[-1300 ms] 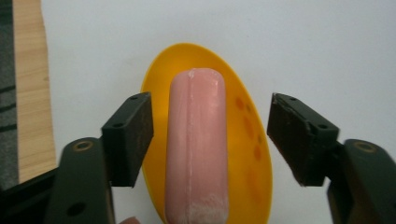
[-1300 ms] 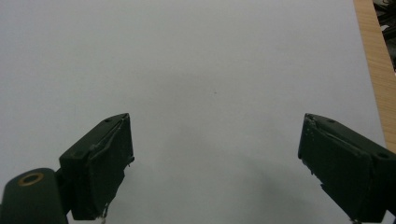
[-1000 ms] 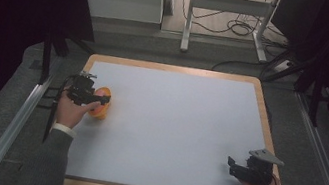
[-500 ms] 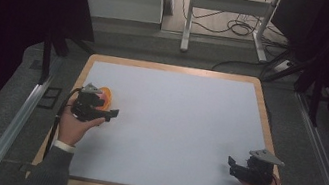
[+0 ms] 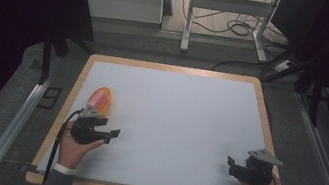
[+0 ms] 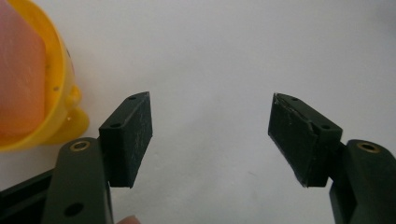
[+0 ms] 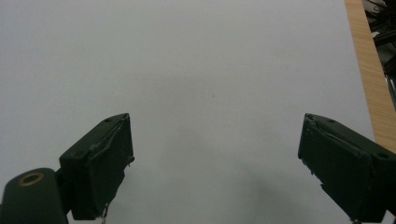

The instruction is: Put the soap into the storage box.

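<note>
Cup: a yellow plastic cup with a pink-orange inside lay on its side at the left of the white surface, just beyond the left gripper.
Handling: likely light, stiff, smooth, apt to roll.
Hold: across the rim or wall.
Left fingers: apart, just been narrowing, nothing between.
Right gripper: fingers wide, empty.

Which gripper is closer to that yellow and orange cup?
Left. The left gripper sits just below the cup, jaws empty; the right gripper rests far across the table.
</note>
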### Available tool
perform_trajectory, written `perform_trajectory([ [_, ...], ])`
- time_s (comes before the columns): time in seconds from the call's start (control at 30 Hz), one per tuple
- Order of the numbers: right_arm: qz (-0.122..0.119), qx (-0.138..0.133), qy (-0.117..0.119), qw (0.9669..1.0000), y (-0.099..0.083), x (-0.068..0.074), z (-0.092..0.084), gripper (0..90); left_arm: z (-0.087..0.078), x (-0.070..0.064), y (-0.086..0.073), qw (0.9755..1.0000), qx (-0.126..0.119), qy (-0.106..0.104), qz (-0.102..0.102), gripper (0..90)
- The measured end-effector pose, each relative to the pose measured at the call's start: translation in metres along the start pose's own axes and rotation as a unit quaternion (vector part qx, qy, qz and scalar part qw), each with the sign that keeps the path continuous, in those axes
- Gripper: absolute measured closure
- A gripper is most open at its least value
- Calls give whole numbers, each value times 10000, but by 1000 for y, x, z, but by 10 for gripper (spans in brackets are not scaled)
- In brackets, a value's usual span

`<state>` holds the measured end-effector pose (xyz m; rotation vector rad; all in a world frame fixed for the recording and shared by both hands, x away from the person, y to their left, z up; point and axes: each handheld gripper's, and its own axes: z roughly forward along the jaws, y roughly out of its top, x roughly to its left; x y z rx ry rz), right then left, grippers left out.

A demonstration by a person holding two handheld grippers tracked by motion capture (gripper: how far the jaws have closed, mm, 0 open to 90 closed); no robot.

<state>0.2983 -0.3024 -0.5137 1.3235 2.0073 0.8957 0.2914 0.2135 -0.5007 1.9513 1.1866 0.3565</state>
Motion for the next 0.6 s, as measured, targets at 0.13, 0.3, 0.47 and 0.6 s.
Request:
perform_trajectory([
  [0.13, -15, -15, -32, 10000, 0, -1, 0, 99, 3, 1, -4, 9999, 8, 90, 56, 314],
  [0.3, -19, -31, -48, 10000, 0, -2, 0, 99, 5, 3, -6, 9999, 47, 154, 10, 315],
  [0.47, -13, -69, -65, 10000, 1, -2, -1, 99, 5, 3, -6, 9999, 68, 80, -27, 309],
  [0.6, -35, -196, -82, 9998, 2, -2, -3, 99, 5, 4, -7, 9999, 94, 83, -52, 302],
])
